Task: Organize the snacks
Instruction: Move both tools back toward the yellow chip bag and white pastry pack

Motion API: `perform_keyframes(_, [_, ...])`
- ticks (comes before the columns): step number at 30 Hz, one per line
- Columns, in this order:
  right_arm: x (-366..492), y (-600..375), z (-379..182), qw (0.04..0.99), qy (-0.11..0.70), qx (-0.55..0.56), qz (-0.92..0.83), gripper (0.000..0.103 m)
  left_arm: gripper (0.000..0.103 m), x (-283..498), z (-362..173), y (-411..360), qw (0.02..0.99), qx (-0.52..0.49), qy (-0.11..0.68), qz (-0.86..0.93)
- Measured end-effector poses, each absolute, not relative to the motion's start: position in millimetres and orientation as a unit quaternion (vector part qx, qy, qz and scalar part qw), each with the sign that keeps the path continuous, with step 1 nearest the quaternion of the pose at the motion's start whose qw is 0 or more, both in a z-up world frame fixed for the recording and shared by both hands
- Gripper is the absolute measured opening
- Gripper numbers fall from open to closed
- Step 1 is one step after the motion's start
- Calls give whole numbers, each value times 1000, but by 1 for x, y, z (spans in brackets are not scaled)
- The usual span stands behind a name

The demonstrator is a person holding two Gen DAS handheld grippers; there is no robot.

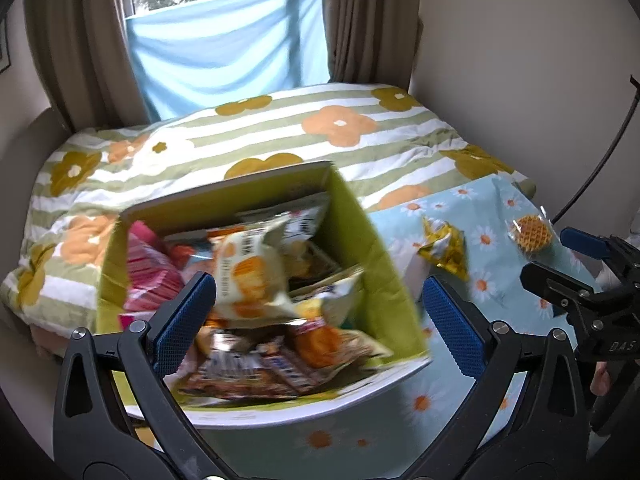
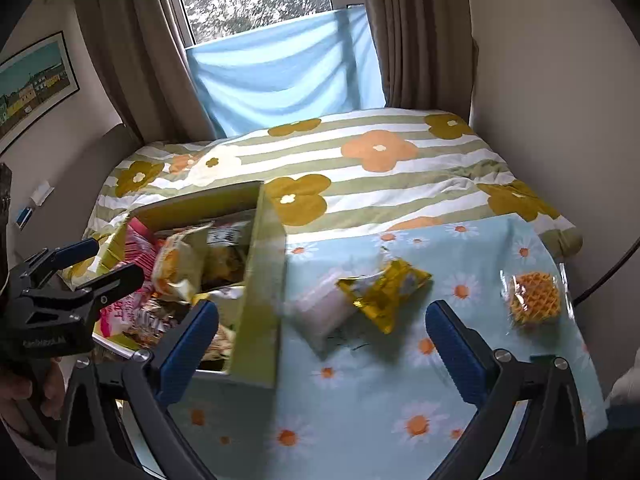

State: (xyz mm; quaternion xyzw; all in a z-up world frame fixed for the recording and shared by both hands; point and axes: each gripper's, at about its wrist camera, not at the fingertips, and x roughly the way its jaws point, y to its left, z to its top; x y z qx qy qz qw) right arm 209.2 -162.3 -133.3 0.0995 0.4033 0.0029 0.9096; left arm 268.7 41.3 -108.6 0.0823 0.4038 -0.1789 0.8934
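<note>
Left wrist view: nearest the camera, the left gripper [image 1: 320, 316] has its blue pads spread wide with nothing between them, hanging over the box [image 1: 384, 280]. A white-and-orange packet [image 1: 250, 276] shows blurred at the centre above a heap of other packets already in the box, so most of the sorting looks done. At 2 o'clock, on the daisy cloth [image 1: 460, 412], a gold packet [image 1: 446, 246] and a waffle [image 1: 531, 234] lie outside the box. The right gripper [image 1: 568, 258] enters at 3 o'clock, jaws apart

Right wrist view: the right gripper [image 2: 322, 340] is wide open and empty above the cloth [image 2: 360, 420]. Just ahead, toward 12 o'clock, a pale packet [image 2: 320, 312] touches the gold packet [image 2: 386, 286]; the waffle [image 2: 534, 298] sits apart at 2 o'clock. These three look left to box. The box [image 2: 260, 300] is at 10 o'clock, the left gripper [image 2: 100, 260] at 9, jaws parted
</note>
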Motion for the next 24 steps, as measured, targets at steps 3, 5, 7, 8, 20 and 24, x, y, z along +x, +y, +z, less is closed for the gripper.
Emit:
perform_keyframes(3, [216, -190, -136, 907, 410, 99, 18, 103, 103, 265, -113, 18, 893, 73, 410, -171])
perform_keyframes(5, [220, -207, -137, 906, 411, 97, 26, 103, 103, 263, -116, 0, 892, 74, 415, -165])
perform_keyframes(7, [226, -226, -139, 904, 414, 96, 36, 103, 103, 264, -119, -24, 892, 75, 416, -160])
perform_keyframes(8, [230, -238, -141, 903, 416, 95, 42, 103, 103, 264, -121, -32, 892, 75, 416, -158])
perform_keyframes(20, [284, -304, -191, 861, 483, 119, 103, 103, 103, 274, -158, -112, 885, 67, 445, -114])
perform_keyframes(24, [306, -304, -229, 825, 518, 186, 126, 103, 103, 268, -173, -115, 879, 77, 460, -102])
